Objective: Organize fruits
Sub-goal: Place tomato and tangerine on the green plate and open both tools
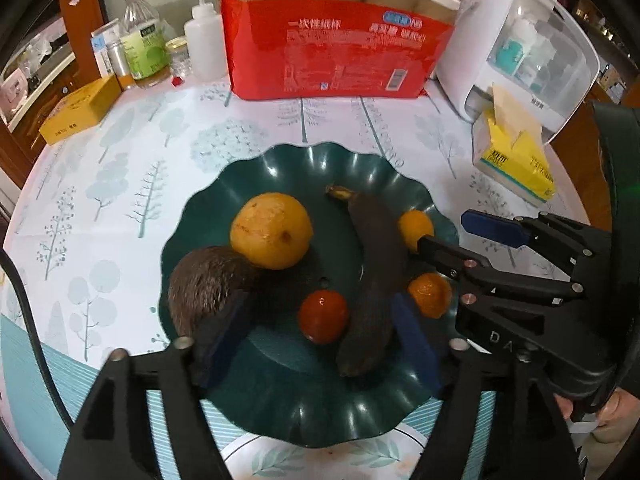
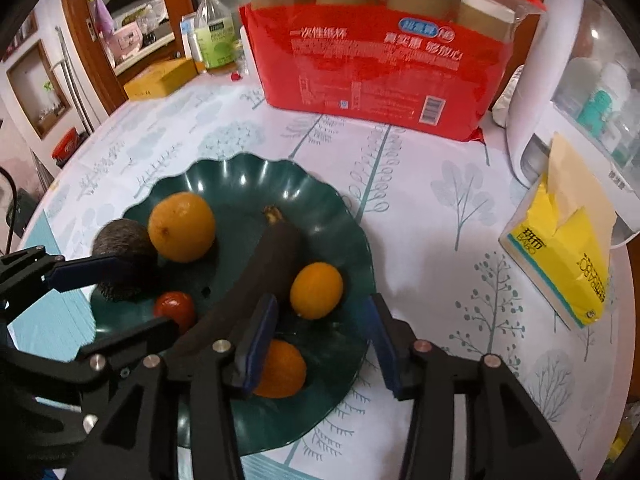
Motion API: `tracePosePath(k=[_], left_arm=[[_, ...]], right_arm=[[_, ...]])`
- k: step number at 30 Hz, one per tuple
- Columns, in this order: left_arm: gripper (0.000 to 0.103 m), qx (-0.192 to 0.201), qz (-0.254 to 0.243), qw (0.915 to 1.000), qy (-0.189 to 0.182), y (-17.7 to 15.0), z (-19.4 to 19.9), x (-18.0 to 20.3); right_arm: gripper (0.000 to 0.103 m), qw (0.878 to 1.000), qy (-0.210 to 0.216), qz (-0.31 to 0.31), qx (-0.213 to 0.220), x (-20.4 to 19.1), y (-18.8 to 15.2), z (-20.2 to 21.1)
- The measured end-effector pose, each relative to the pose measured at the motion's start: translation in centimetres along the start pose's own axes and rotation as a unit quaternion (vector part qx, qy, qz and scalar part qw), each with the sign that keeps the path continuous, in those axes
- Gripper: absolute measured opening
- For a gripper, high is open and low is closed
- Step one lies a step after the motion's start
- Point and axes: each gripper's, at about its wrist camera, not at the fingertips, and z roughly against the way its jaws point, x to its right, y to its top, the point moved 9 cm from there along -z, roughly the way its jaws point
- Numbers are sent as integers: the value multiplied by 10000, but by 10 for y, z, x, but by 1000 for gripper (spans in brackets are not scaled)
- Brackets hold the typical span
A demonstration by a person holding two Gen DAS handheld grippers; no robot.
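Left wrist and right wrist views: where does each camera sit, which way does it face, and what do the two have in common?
Left wrist: sits on the left hand-held gripper, looking down and forward at the green plate; its own open fingers frame the tomato, and the right hand-held gripper enters from the right.
Right wrist: sits on the right hand-held gripper, open over the plate's right side; the left gripper's fingers show at left.
Shared: plate, blackened banana, large orange, red paper-cup pack, tissue pack.
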Motion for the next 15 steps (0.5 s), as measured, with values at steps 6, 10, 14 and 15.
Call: tracePosePath(k=[6,10,14,15], left_arm=[[84,166,21,9999,40,2,22,-5],[89,181,41,9998,6,1,34,-8],[89,163,136,9997,-76,-1,43,-12],[89,188,158,9997,-69,-2,47,-14]], right_arm=[[47,9999,4,-87,145,-1,2,15],[48,9996,19,-154,230,-2,2,27],[47,9993,-6,-227,306,-4,2,39],[48,9991,6,-268,317,-4,1,42]])
